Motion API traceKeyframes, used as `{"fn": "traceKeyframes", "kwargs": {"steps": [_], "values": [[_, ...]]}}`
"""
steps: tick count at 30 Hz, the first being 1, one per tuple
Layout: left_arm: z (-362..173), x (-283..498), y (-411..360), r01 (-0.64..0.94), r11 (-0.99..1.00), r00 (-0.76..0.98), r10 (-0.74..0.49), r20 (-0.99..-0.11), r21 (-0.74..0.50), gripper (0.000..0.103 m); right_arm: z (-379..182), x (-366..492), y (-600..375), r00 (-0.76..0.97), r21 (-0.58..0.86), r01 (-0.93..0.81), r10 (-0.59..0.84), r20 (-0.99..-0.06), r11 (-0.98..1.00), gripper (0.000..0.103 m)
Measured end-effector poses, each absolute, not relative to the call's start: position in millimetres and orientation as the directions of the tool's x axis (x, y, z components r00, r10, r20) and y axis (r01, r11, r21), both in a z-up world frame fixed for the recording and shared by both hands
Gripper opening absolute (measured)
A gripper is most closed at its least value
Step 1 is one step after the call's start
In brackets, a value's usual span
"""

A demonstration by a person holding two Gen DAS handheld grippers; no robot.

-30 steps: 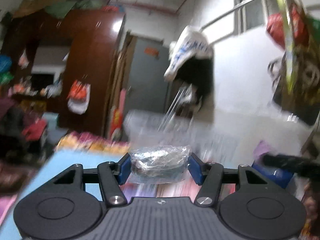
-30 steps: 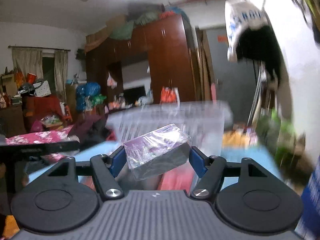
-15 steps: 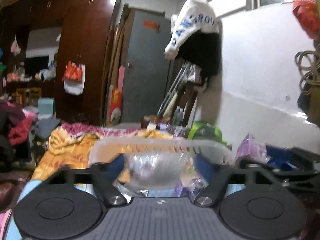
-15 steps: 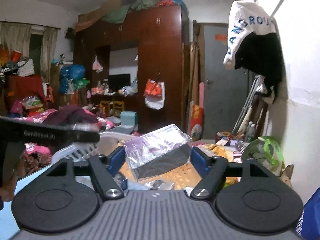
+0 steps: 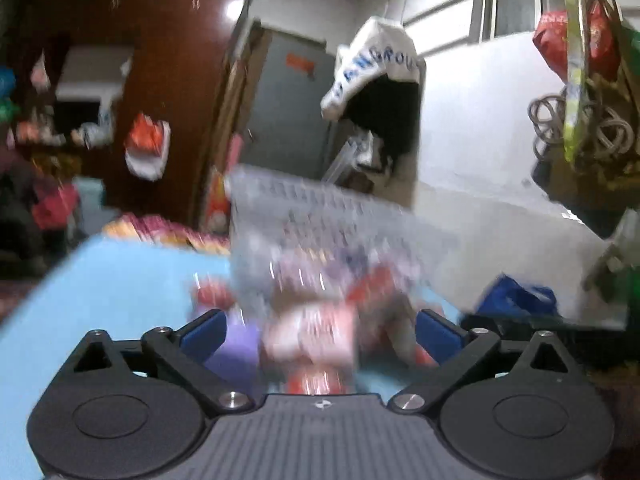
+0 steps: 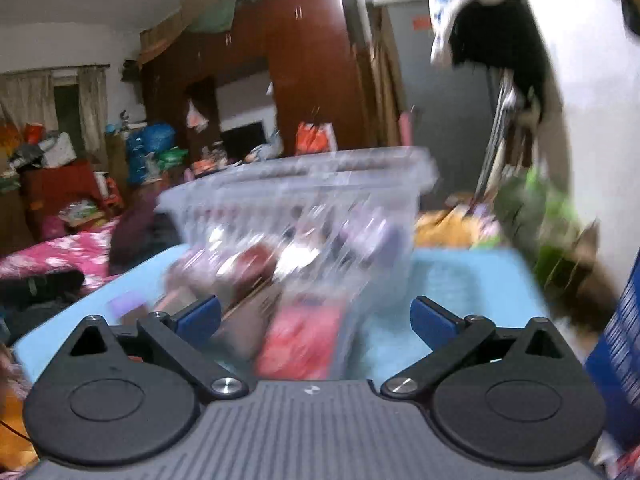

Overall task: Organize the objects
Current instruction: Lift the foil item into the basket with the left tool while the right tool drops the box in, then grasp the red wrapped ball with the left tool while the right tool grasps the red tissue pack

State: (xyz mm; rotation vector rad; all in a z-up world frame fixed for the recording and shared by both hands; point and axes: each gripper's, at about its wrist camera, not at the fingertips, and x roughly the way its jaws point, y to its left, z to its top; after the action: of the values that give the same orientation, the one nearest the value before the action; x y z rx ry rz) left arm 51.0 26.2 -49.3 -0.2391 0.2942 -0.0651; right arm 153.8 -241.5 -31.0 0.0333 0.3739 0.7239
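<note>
Left wrist view: the left gripper (image 5: pixel 318 330) has its blue pads (image 5: pixel 200 334) spread wide, the jaws having just been opening; nothing is clamped between them. Ahead, heavily blurred, a clear slotted plastic basket (image 5: pixel 304 204) stands on a light blue table (image 5: pixel 112 288), with red, pink and purple packets (image 5: pixel 316 332) showing through its wall and at its foot; which lie inside cannot be told.

Right wrist view: the right gripper (image 6: pixel 316 316) likewise stands fully spread, its jaws just opened, gripping nothing. The same basket (image 6: pixel 296 188) sits on the table (image 6: pixel 452 284) directly ahead, filled with wrapped packets (image 6: pixel 296 344). A brown wardrobe (image 6: pixel 308 76) stands behind.
</note>
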Motion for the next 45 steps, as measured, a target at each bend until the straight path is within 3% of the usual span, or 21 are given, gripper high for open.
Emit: {"fn": "traceKeyframes", "kwargs": {"steps": [3, 6, 15, 21, 25, 27, 35, 45], "values": [[-63, 53, 24, -0.034, 0.984, 0.943, -0.026, -0.331, -0.175, 0.091, -37, 152, -229, 0.701, 0.097, -0.625, 0.611, -0.367, 0.775, 0.103], [-68, 56, 23, -0.010, 0.986, 0.937, -0.050, -0.347, -0.168, 0.089, -37, 164, -221, 0.712, 0.054, -0.600, 0.563, -0.419, 0.798, 0.101], [-77, 63, 5, -0.006, 0.996, 0.924, -0.030, -0.382, -0.092, 0.089, -46, 164, -211, 0.666, 0.028, -0.645, 0.580, -0.470, 0.764, 0.069], [-85, 69, -7, 0.000, 0.999, 0.915, -0.018, -0.402, -0.045, 0.089, -46, 170, -207, 0.664, 0.026, -0.633, 0.559, -0.497, 0.774, 0.069], [-86, 70, -8, -0.009, 0.999, 0.912, -0.009, -0.410, -0.042, 0.086, -47, 164, -212, 0.692, 0.021, -0.617, 0.555, -0.461, 0.787, 0.064], [-85, 67, -4, -0.025, 0.997, 0.921, -0.006, -0.390, -0.073, 0.051, -46, 162, -217, 0.704, 0.035, -0.613, 0.565, -0.430, 0.789, 0.064], [-90, 56, -3, 0.010, 0.992, 0.939, -0.053, -0.339, -0.127, 0.050, -43, 156, -239, 0.734, 0.139, -0.603, 0.615, -0.288, 0.785, 0.060], [-89, 49, -1, 0.024, 0.991, 0.949, -0.063, -0.308, -0.129, 0.050, -43, 151, -242, 0.759, 0.162, -0.594, 0.615, -0.214, 0.788, 0.058]]}}
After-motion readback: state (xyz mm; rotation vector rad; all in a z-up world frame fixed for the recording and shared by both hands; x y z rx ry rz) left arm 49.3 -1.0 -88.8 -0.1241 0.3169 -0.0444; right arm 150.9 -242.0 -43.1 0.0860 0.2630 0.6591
